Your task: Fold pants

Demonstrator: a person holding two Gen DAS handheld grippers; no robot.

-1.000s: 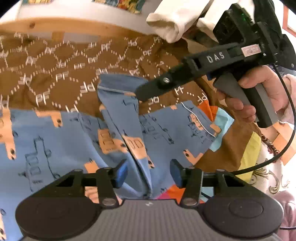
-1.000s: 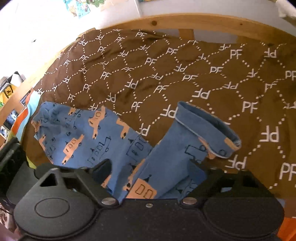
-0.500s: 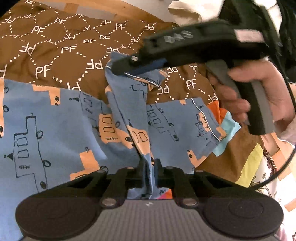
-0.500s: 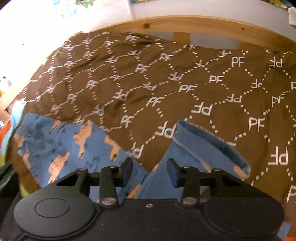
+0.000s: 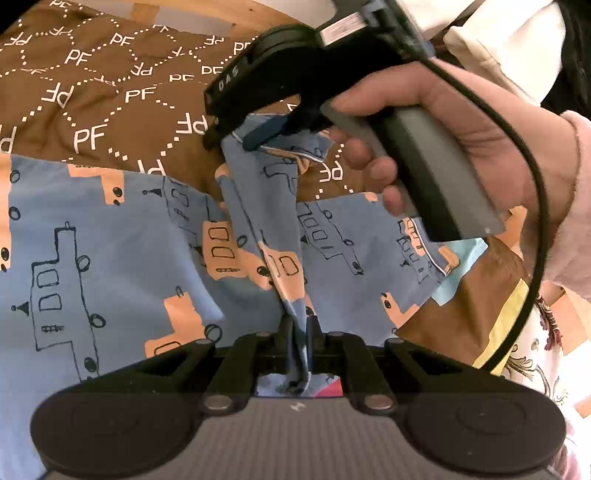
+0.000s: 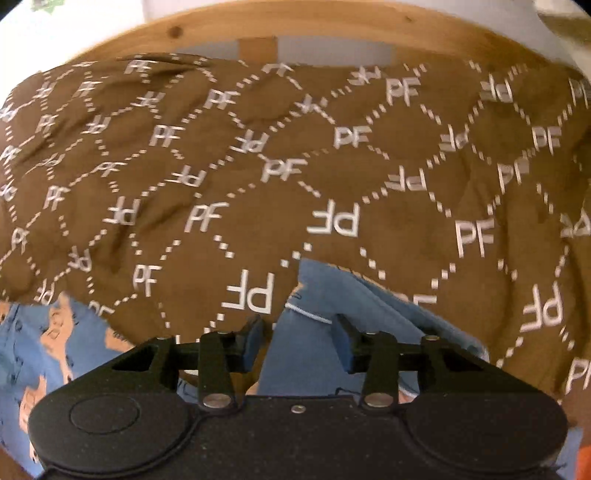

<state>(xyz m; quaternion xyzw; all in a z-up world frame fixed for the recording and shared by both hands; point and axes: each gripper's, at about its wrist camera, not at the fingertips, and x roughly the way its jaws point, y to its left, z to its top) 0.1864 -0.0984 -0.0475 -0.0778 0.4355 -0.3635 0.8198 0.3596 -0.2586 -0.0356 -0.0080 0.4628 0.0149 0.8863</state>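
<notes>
Blue pants with orange vehicle prints lie on a brown quilt. My left gripper is shut on a raised fold of one leg. In the left wrist view my right gripper sits over that leg's hem at the far end. In the right wrist view the right gripper is open, with the hem between its fingers. The other leg shows at lower left there.
The brown quilt with white PF lettering covers the bed, with a wooden frame at the far edge. A multicoloured blanket lies to the right. A black cable hangs from the right gripper.
My left gripper shut on the fold of the leg and stays shut. My right gripper moved onto the hem and narrowed, still open.
</notes>
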